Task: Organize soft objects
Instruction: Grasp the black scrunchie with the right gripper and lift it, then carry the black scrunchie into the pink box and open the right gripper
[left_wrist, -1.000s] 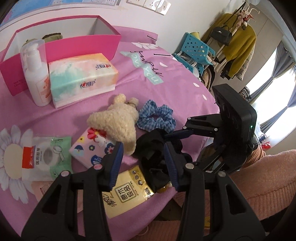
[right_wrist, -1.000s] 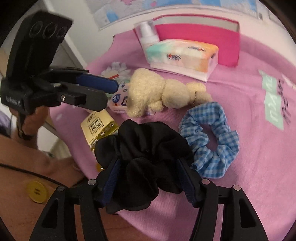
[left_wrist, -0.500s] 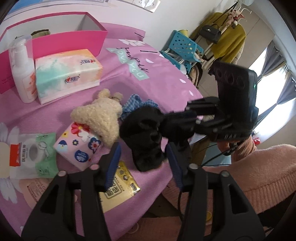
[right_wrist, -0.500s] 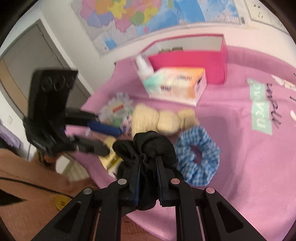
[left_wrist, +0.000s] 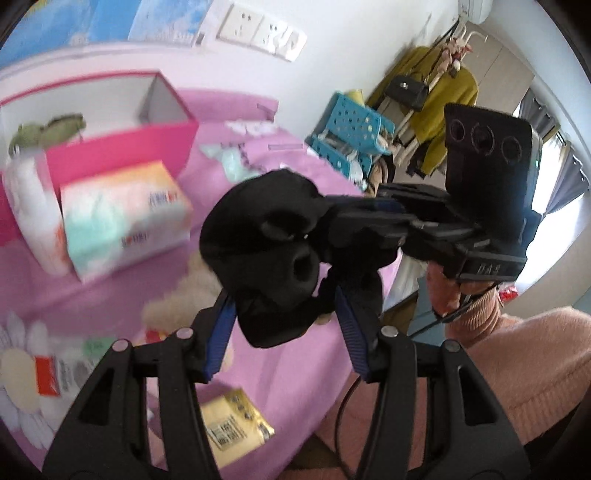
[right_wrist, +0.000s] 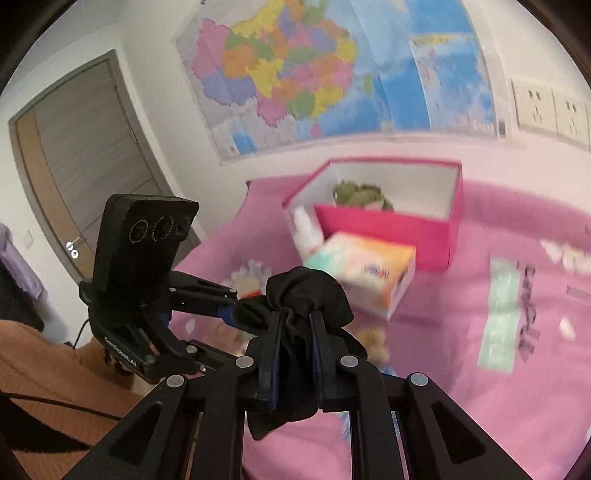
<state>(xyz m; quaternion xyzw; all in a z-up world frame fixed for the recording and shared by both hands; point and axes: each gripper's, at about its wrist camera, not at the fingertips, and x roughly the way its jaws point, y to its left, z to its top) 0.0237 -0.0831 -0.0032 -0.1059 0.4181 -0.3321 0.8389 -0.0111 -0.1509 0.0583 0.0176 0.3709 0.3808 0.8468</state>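
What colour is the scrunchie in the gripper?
Black. The scrunchie, pinched in the right gripper, shows best in the right wrist view.

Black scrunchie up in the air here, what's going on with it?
A person with a gripper in each hand is sorting soft things on a pink bedspread. The right gripper is shut on the black scrunchie, held clear of the spread. The left gripper sits open, its fingers either side of the scrunchie's hanging part without clearly pressing it. The pink box behind the tissue pack already holds a green soft thing.
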